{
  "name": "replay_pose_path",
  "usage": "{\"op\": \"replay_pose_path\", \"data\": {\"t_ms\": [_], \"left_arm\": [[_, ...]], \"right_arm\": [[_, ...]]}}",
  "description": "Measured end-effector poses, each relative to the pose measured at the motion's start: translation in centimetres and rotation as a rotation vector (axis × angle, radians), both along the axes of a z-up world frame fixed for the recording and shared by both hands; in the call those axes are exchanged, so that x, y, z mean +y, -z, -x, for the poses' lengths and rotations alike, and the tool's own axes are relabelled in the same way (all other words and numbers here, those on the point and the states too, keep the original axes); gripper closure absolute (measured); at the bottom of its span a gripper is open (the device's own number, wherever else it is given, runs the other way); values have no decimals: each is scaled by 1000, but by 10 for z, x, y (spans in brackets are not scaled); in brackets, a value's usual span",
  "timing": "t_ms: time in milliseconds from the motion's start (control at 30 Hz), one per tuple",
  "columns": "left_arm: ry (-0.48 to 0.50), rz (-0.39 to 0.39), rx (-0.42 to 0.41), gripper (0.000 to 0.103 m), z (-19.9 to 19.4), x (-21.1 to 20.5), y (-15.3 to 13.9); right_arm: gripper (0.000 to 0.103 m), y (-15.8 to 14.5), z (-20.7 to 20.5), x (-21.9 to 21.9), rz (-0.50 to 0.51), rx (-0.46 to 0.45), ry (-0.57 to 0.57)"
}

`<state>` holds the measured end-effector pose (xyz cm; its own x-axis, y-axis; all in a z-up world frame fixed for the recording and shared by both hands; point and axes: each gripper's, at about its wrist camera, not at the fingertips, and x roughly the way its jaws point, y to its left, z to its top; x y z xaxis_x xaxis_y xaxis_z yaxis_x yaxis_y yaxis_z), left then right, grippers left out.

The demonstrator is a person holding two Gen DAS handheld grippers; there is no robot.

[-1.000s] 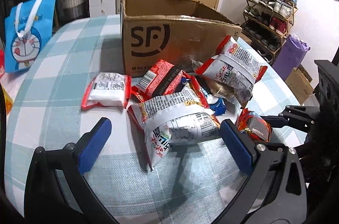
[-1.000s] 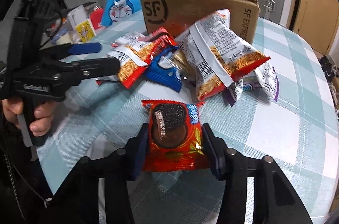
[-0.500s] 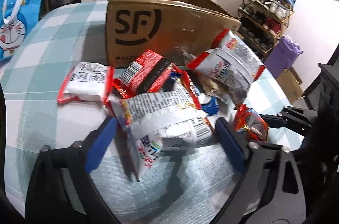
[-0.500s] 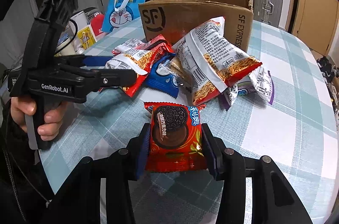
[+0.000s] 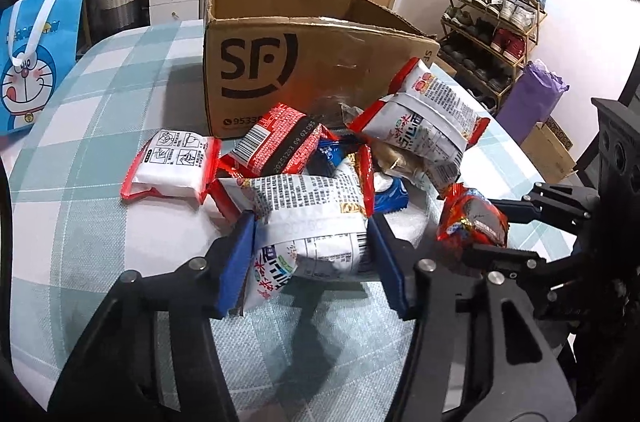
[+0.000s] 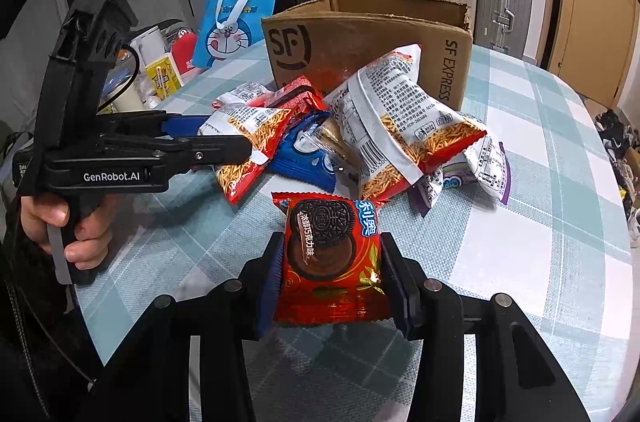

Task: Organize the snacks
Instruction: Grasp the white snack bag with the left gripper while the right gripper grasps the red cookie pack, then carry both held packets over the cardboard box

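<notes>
Left claw [image 5: 311,254] closing on a white-and-red noodle-snack bag [image 5: 308,222] at the near edge of the pile, blue pads already against both sides of the bag, bag resting on the checked desk [image 5: 80,222]. Seen from the right wrist view as a black tool gripped by a hand [image 6: 68,226] at far left, its tips reaching into the same bag [image 6: 244,138].

Right claw [image 6: 332,278] clamped tight on a red Oreo packet [image 6: 332,254], pads pressed to the packet's left and right edges, packet held just above the desk, near side of the pile. Same packet [image 5: 472,218] visible at right in the left wrist view.

Rest of the snacks heaped mid-desk, against the near wall of an open SF cardboard box [image 5: 304,62]: a second large noodle-snack bag [image 6: 400,118] leaning up on the heap, a blue packet [image 6: 304,158] beneath, a small white packet with red trim [image 5: 172,162] lying flat to the left, just beside a red packet [image 5: 276,142].

Blue cartoon gift bag [image 5: 28,58] standing at the far left of the desk, well apart from the pile.
</notes>
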<state>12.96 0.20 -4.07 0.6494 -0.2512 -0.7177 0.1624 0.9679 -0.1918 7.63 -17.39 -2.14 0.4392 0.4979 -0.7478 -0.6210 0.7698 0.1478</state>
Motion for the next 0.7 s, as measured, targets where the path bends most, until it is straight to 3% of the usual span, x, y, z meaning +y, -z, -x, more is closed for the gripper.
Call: {"op": "replay_pose_path", "data": {"t_ms": [700], "left_arm": [[-17, 6, -64, 53, 29, 16, -25]], "right_arm": [[56, -22, 7, -4, -55, -76, 7]]}}
